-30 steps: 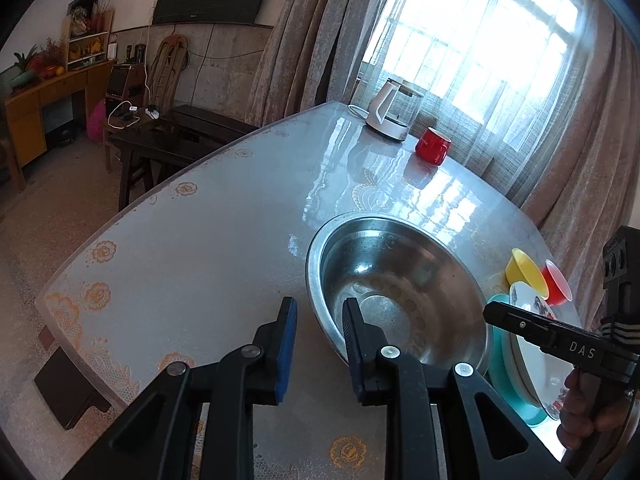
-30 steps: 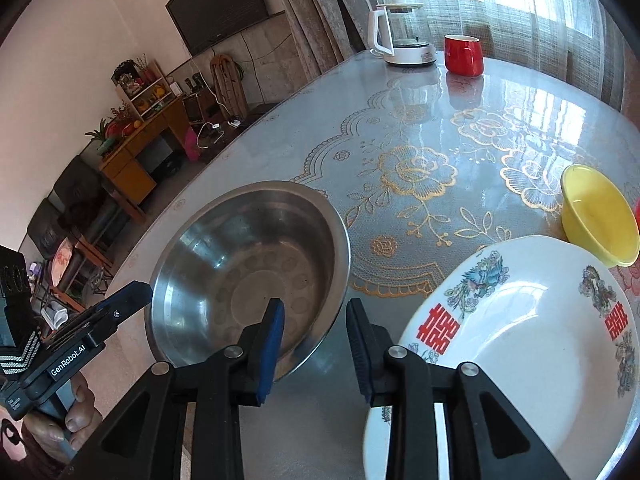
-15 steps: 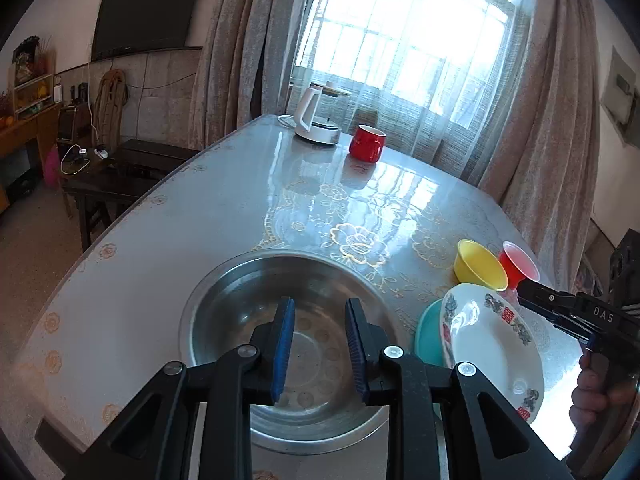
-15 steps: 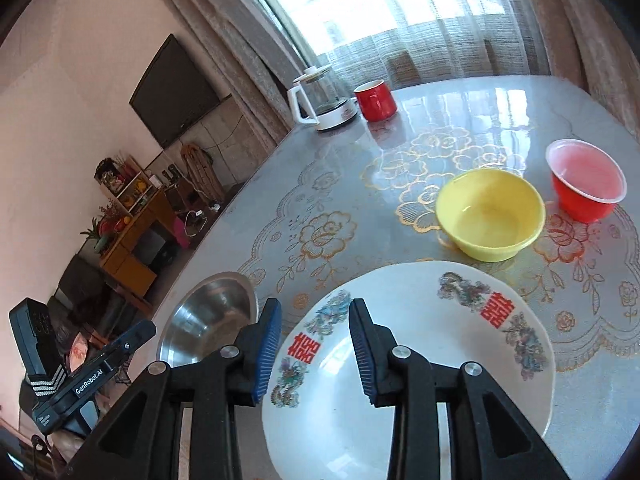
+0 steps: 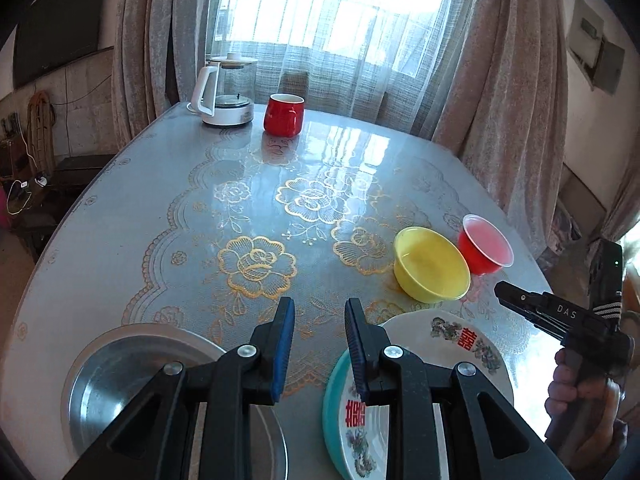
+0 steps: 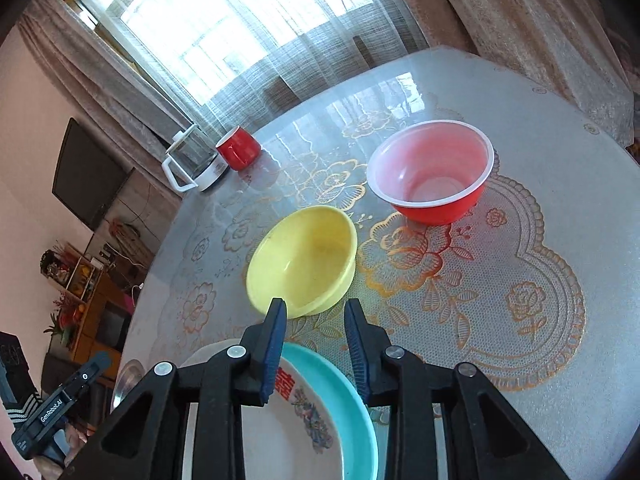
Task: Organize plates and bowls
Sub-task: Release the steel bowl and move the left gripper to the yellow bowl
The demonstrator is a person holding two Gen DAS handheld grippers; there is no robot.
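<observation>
We see a home's living and dining room: a dining table [image 5: 168, 216] under a glossy floral cover carries an electric kettle [image 5: 226, 90] and a red mug [image 5: 283, 114], heavy curtains [image 5: 496, 80] frame a bright window [image 5: 332, 4], and a wall-mounted television [image 6: 86, 176] hangs above a wooden cabinet [image 6: 96, 316].

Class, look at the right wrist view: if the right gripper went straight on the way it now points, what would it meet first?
Probably the near rim of the round yellow plastic bowl, just beyond the right gripper, whose closing fingers hold nothing. Depth is unclear; it might first touch the patterned tablecloth before the bowl.
</observation>
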